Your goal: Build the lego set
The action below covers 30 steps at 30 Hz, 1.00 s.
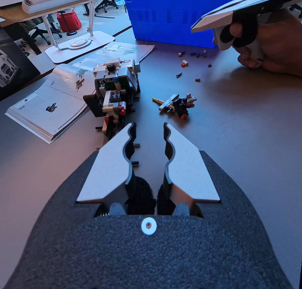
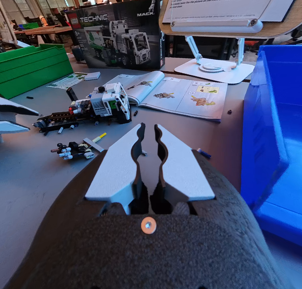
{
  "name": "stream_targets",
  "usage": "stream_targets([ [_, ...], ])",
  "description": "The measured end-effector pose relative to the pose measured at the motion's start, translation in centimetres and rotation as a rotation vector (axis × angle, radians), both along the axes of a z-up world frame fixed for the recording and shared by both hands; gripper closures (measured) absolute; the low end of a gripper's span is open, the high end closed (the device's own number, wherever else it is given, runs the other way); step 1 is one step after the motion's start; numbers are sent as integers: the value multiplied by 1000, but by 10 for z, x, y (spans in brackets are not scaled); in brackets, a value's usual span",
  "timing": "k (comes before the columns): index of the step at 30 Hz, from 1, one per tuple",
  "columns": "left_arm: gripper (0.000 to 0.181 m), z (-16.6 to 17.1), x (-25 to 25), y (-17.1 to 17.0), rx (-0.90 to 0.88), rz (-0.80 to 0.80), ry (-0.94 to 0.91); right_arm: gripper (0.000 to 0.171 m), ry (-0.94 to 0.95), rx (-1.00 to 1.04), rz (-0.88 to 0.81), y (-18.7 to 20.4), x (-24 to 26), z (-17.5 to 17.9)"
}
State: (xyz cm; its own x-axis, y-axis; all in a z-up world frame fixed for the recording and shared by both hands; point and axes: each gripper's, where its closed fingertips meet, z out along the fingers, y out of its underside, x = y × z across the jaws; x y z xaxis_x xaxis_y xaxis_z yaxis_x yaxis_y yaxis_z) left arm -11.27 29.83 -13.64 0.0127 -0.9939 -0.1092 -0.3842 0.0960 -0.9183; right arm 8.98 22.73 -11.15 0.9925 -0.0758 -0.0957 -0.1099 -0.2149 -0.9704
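Sitting mid-tabletop point(image 2: 188, 134), the half-built truck point(image 2: 104, 104) is lying just left of the open instruction booklet point(image 2: 179, 95), with a small black sub-assembly point(image 2: 76, 150) nearer. Both are looking light and rigid, though protruding pins are probably snapping off easily, so gripping the sturdy black chassis rail is seeming wisest. The left hand-held gripper point(image 1: 149, 126) is hovering empty, fingers apart, beside the truck's rear. The right hand-held gripper point(image 2: 149, 126) is hanging with a narrow gap, holding nothing. Loose pins point(image 1: 192, 54) are lying near the blue bin point(image 1: 171, 23).
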Motion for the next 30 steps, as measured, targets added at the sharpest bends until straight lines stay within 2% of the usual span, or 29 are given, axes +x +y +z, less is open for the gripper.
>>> stream_targets([
  [7,153,-2,1,-5,25,-26,11,155,-41,-57,-199,-9,33,-7],
  [11,153,0,0,-3,4,-16,1,154,-33,-112,-203,-6,34,-15],
  [20,153,-11,3,1,-56,-7,72,154,-149,-281,-156,6,30,-38],
  [30,153,-18,5,0,-83,-26,116,155,-143,-282,-125,7,27,-38],
])
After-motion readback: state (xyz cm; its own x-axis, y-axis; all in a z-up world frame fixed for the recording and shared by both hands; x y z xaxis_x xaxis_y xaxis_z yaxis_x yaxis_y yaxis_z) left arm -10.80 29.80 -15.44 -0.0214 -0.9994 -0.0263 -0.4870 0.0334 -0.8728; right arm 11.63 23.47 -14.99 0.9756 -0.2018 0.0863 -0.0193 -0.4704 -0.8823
